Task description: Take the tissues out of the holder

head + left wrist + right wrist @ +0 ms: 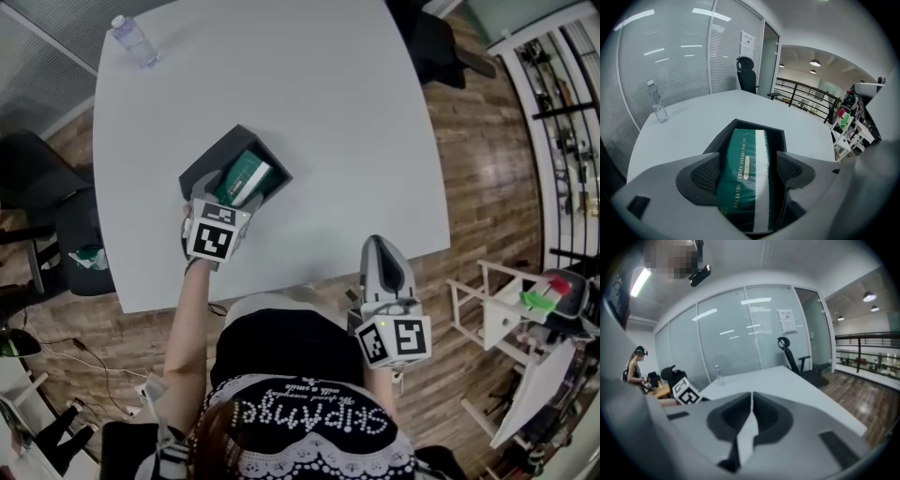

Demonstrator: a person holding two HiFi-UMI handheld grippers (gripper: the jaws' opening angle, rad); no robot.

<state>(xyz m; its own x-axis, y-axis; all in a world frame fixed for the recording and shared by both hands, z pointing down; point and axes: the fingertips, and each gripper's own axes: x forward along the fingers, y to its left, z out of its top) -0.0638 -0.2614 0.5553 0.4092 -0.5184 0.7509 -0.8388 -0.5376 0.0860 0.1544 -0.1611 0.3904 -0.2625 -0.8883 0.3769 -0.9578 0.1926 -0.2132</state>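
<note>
White worktop [328, 112] in a glass-walled office, bottle [134, 42] at the far corner. Black holder [208, 161] sits near the front-left edge with the green tissues [242, 178] lying in it. Left tool [747, 173] reaches into the holder, its jaws closed on the near end of the tissues, one pad on each long side. Right tool [751, 411] is empty with its jaws pressed together, held off the worktop's front edge and well apart from the holder.

Risks:
- Nothing pins the holder. The pack fits snugly, so a pull could drag or lift the holder with it.
- The pack is soft and gripped only at one end. It may sag, catch on the far wall or slip from the pads.
- A jerk could slide the holder toward the edge.

Hard to see:
- In the head view the left tool covers the holder's near wall and the pack's near end.
- Left gripper view cuts off the pack's bottom.
- Contact at the right-hand pad is in shadow, so how firm the grip is stays a guess.
- Cannot tell whether the near end is lifted off the holder's floor yet.
</note>
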